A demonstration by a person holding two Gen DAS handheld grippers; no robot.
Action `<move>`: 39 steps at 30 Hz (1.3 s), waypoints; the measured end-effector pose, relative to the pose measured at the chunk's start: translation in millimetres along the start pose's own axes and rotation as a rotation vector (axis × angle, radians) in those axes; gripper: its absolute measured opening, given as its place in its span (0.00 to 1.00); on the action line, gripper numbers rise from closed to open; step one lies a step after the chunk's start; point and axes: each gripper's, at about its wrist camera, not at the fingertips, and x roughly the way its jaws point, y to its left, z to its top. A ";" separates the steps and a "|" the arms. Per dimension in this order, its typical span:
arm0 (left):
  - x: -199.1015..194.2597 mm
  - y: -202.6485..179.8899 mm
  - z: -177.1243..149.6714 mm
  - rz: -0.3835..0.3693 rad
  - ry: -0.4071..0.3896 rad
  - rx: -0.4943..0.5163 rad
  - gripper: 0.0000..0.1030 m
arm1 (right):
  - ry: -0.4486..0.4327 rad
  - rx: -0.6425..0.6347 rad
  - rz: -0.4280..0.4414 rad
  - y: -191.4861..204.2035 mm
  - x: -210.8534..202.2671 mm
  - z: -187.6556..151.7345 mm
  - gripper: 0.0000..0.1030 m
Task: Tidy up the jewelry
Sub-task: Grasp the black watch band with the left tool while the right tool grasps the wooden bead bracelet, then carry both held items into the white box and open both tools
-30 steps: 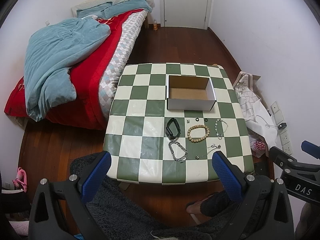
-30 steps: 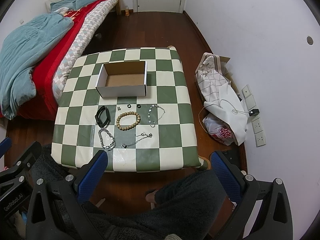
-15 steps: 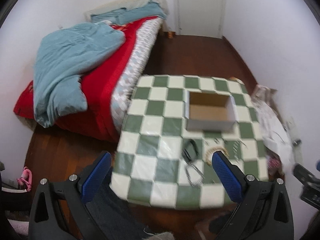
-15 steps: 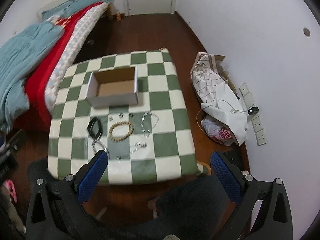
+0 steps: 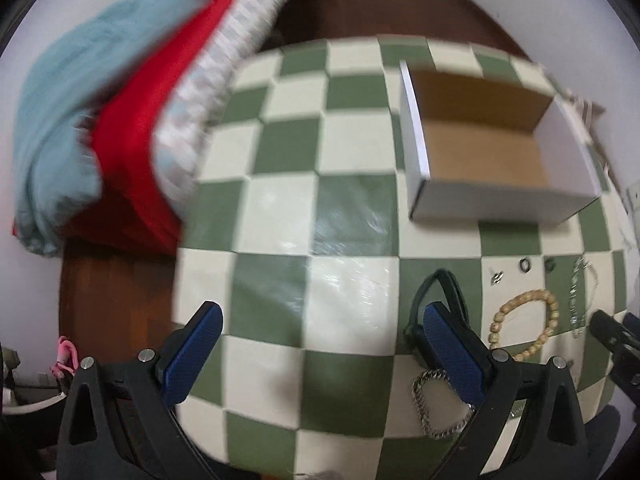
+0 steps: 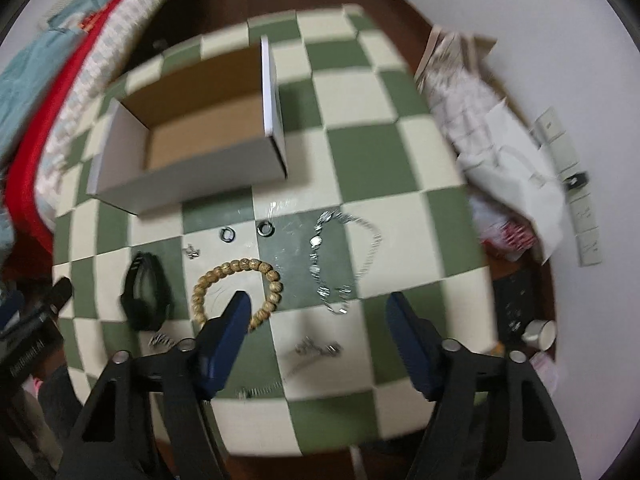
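L gripper (image 5: 322, 320): jaws spread wide, nothing held; poised over the near-left part of the table (image 5: 280, 216), its right finger (image 5: 452, 348) seen just over the black band (image 5: 438, 300).
R gripper (image 6: 318, 304): released, nothing gripped; held over the near edge, left finger (image 6: 224, 336) overlapping the bead bracelet (image 6: 236, 288) in view; contact can't be told.
Box (image 6: 192, 136): white outside, brown inside, open top, nothing seen in it; sits toward the far edge, mid-table.
Black band: lies near side of box, left of the beads.
Bead bracelet: flat on the cloth, between black band and silver necklace (image 6: 344, 256).
Rings (image 6: 227, 234): two small dark ones just in front of the box, apart from each other.
Silver chain (image 5: 436, 408): by the near edge, partly hidden by L gripper's finger.
Small bits near edge (image 6: 318, 347): silvery, too blurred to id.
Bed (image 5: 132, 92): beside the table's left edge, red cover and blue blanket.
Bags (image 6: 492, 136): on the floor off the right edge, by the wall.
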 end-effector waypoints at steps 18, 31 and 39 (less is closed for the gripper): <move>48.5 -47.6 -2.9 -0.103 0.013 0.138 0.02 | 0.021 -0.041 -0.045 55.1 60.0 -16.3 0.34; 20.8 -32.5 -19.8 -0.115 -0.066 0.091 0.00 | -0.080 -0.025 0.044 61.7 10.4 -30.0 0.09; -34.8 -25.0 -7.3 -0.142 -0.189 0.056 0.00 | -0.201 -0.063 0.088 52.9 -43.2 -5.2 0.09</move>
